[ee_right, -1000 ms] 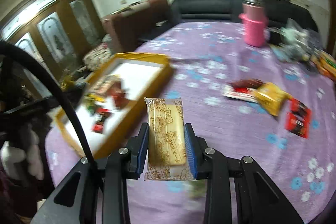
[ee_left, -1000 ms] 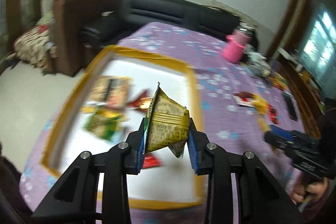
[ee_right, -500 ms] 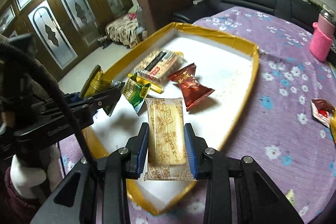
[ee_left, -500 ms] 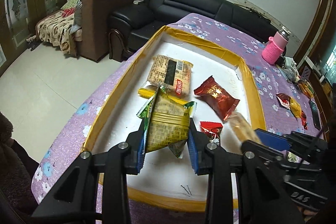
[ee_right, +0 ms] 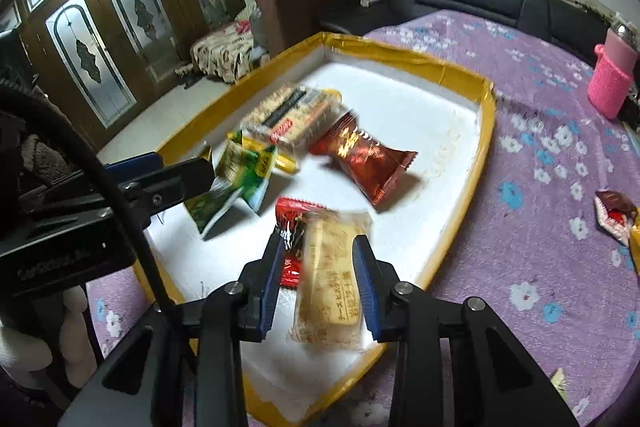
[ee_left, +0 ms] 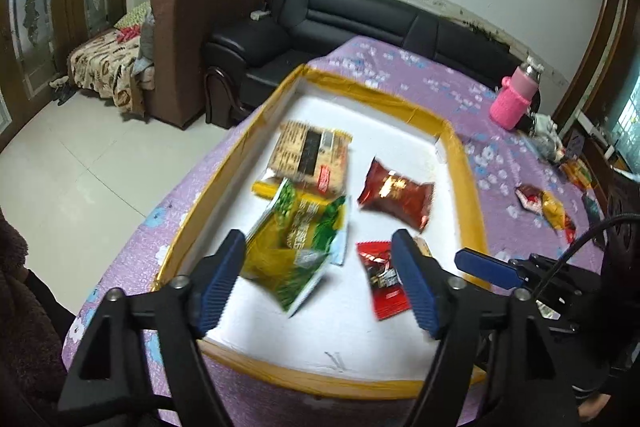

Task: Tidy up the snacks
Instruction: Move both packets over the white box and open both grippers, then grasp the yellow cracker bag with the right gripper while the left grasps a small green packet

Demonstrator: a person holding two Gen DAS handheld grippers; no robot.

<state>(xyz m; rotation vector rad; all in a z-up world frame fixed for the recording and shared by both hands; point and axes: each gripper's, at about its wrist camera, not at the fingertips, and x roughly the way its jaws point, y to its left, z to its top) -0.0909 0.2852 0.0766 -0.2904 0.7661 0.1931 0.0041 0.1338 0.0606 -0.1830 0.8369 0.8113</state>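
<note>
Left gripper (ee_left: 320, 279): jaws wide and just opened further; the green-and-yellow snack packet (ee_left: 296, 251) sits between the pads, blurred, its left side by the left pad, clear of the right pad.
Right gripper (ee_right: 316, 283): jaws narrow, opened only slightly in the last moment; the beige biscuit packet (ee_right: 328, 279) lies tilted between the pads, blurred, and whether the pads press on it I cannot tell.
Green-and-yellow snack packet, position: over the near left part of the tray floor, one corner pointing down toward the white surface.
Beige biscuit packet, position: over the near edge of the tray, just beside the small red packet (ee_right: 290, 227).
Tray (ee_left: 466, 187): shallow, white floor, yellow taped rim, on the purple flowered tablecloth (ee_left: 496, 163).
Small red packet, position: flat on the tray floor, near the right side as the left wrist view shows it.
Dark red pillow packet (ee_left: 396, 193): farther in, lying on the tray floor right of centre.
Tan cracker pack (ee_left: 310, 157): beyond the green packet, resting partly on a yellow packet (ee_left: 266, 189).
Loose snacks (ee_left: 544, 205): on the cloth outside the tray, well apart to the right.
Pink bottle (ee_left: 516, 99): upright at the far end of the table.
Black sofa (ee_left: 360, 23): behind the table, by the wall.
</note>
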